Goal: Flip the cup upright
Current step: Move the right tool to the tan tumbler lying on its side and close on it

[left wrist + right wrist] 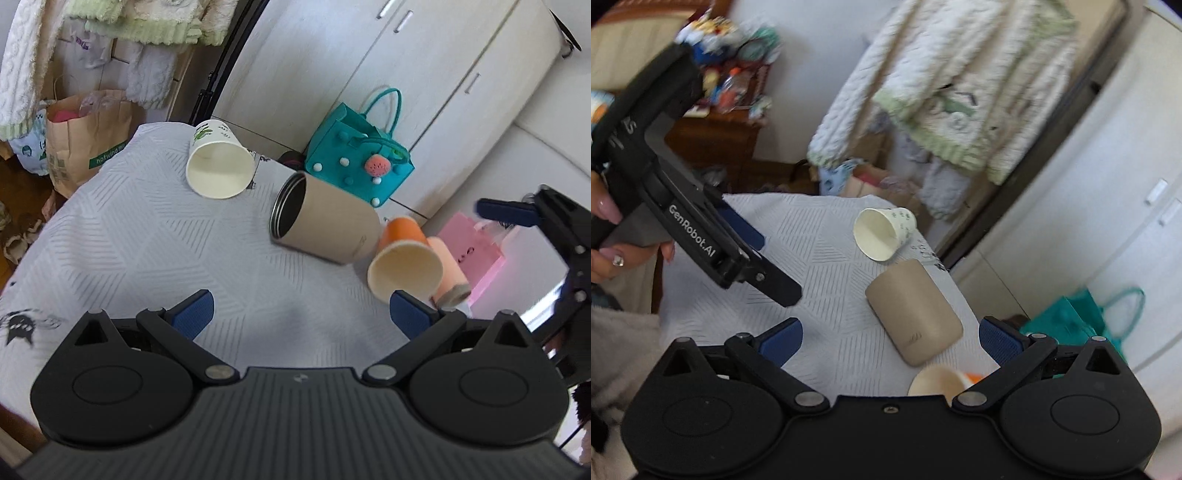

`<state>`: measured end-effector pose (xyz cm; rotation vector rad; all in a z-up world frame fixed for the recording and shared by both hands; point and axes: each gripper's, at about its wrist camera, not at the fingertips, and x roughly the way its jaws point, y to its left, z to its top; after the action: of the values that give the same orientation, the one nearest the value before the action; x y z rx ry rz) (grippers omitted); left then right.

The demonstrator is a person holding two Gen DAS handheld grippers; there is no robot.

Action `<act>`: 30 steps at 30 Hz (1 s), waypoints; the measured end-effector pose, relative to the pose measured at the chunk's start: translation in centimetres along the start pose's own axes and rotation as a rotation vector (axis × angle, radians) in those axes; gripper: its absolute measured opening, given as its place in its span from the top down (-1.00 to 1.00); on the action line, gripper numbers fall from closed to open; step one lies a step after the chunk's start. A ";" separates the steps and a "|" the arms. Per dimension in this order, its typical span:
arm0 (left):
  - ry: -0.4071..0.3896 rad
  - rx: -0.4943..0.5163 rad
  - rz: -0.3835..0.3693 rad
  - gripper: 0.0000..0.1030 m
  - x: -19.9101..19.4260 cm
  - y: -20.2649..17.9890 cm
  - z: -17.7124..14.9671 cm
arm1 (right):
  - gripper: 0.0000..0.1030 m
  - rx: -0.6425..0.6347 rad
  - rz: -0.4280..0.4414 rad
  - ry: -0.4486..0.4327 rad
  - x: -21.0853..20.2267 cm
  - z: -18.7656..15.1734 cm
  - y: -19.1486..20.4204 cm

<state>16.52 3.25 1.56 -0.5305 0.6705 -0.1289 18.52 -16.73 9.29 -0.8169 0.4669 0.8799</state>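
Beyond both spread-fingered tools, the beige cup (328,218) lies sideways.

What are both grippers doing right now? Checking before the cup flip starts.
Left gripper: open, holding nothing, above the cloth.
Right gripper: open, holding nothing, near the beige cup.
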 end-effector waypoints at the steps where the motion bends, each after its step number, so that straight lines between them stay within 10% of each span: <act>1: -0.002 -0.017 -0.004 -0.98 0.6 0.0 0.3 | -1.00 -0.018 0.011 0.007 0.8 0.4 -0.3; 30: 0.008 -0.113 -0.084 -0.94 6.8 2.2 2.4 | -0.89 -0.196 0.225 0.175 14.5 0.4 -6.3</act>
<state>23.19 4.20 -1.79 -0.6673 0.6666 -0.1727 31.98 -11.67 2.72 -1.0403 0.6418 1.0795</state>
